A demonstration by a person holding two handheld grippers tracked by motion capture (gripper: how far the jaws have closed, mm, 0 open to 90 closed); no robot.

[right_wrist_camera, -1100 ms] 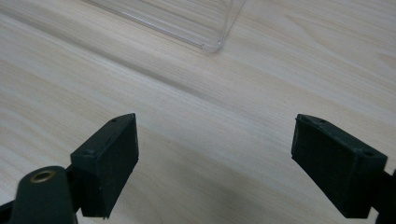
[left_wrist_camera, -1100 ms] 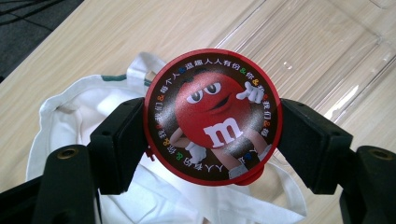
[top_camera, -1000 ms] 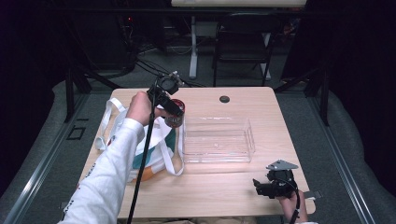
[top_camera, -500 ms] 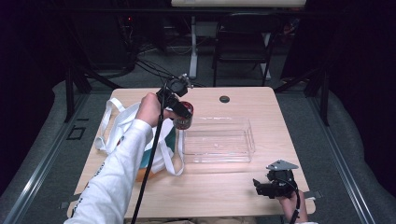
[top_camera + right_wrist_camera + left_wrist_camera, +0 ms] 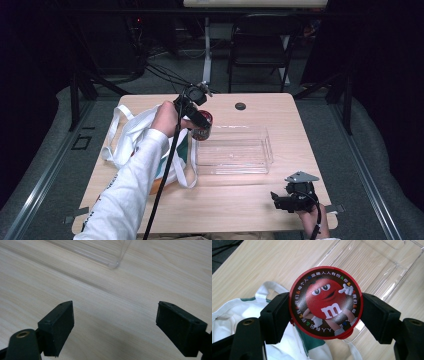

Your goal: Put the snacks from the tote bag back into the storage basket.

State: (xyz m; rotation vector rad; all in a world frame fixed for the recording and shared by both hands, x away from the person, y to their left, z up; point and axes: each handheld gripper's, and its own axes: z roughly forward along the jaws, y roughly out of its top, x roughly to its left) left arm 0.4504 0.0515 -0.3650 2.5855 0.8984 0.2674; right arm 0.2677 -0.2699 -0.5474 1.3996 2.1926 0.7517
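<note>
My left gripper (image 5: 201,126) is shut on a round red candy tin (image 5: 326,302) with a red cartoon character on its lid. In the high view the candy tin (image 5: 203,131) hangs in the air at the left edge of the clear plastic tray (image 5: 234,151), just right of the white tote bag (image 5: 131,137). Below the tin, the left gripper view has the tote bag (image 5: 242,315) and the tray's corner (image 5: 387,270). My right gripper (image 5: 278,201) rests open near the table's front right edge; its jaws (image 5: 115,327) stand wide apart over bare wood with nothing between them.
The wooden table (image 5: 280,115) carries a small black disc (image 5: 240,106) at its back middle. A corner of the clear tray (image 5: 110,255) lies ahead of the right gripper. A dark chair (image 5: 260,47) and cables stand beyond the table's far edge.
My left gripper has carried the tin up out of the bag and to the right, toward the tray's left edge. The right gripper has stayed still.
</note>
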